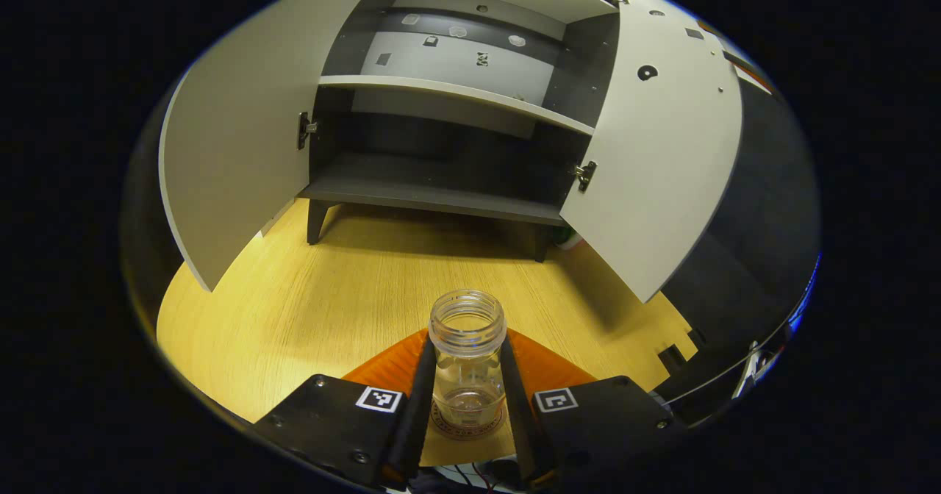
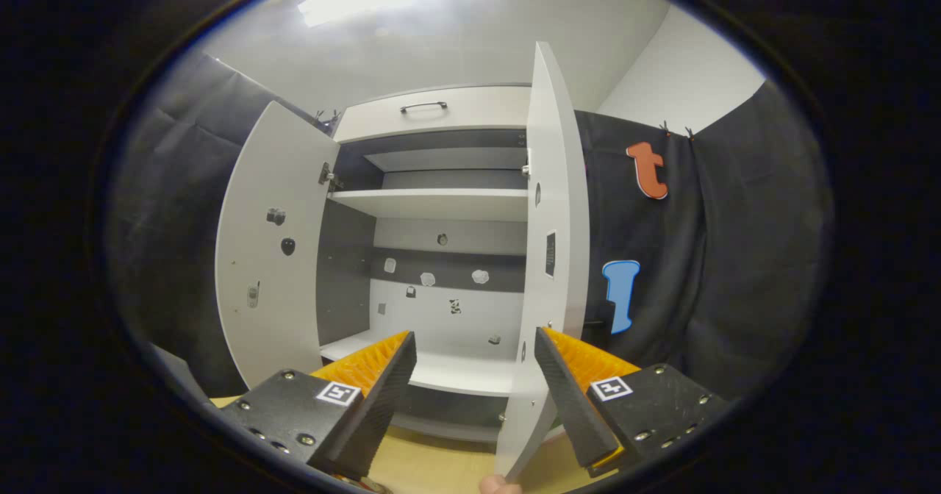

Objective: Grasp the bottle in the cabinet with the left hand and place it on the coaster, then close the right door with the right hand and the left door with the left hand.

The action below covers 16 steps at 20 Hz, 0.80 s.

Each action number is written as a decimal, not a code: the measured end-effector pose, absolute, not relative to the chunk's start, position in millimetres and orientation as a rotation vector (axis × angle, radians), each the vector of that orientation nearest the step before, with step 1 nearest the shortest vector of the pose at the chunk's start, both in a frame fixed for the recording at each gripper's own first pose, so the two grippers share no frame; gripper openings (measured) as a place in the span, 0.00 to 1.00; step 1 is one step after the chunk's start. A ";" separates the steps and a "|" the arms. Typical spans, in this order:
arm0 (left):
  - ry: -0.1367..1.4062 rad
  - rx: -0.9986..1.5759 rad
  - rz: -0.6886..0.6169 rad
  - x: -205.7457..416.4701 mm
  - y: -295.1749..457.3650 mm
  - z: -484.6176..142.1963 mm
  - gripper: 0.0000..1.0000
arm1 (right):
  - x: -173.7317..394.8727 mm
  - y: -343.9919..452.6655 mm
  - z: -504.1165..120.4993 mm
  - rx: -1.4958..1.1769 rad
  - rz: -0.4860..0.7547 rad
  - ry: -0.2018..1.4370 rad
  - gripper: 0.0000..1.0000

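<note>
Bottle (image 1: pixel 467 354) (clear, uncapped) upright on coaster (image 1: pixel 470 422) near the tabletop's (image 1: pixel 294 310) front edge, clamped between left gripper's (image 1: pixel 466 398) fingers. Right gripper (image 2: pixel 474 384) spread apart before the cabinet's (image 2: pixel 441 203) open right door (image 2: pixel 551 259).

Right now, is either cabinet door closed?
No. In the left gripper view the left door and right door both stand swung wide open, showing the shelves.

The clear, capless bottle (image 1: pixel 467 358) stands upright on the coaster (image 1: pixel 470 424); both cabinet doors (image 1: pixel 234 123) hang open.
</note>
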<state>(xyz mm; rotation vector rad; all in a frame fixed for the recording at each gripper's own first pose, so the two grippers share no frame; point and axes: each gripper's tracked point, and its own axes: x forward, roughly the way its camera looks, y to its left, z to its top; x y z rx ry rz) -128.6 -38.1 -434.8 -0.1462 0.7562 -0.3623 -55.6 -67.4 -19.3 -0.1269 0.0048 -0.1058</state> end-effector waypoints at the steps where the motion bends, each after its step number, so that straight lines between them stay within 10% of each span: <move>1: 0.763 -0.134 -0.370 -132.1 -39.0 -434.9 0.51 | -54.6 -68.0 -20.4 -0.120 -0.106 0.008 0.98; 16: 0.811 -0.054 -0.404 -154.8 -47.3 -429.9 0.56 | -57.9 -67.4 -30.1 -0.102 -0.093 0.042 0.94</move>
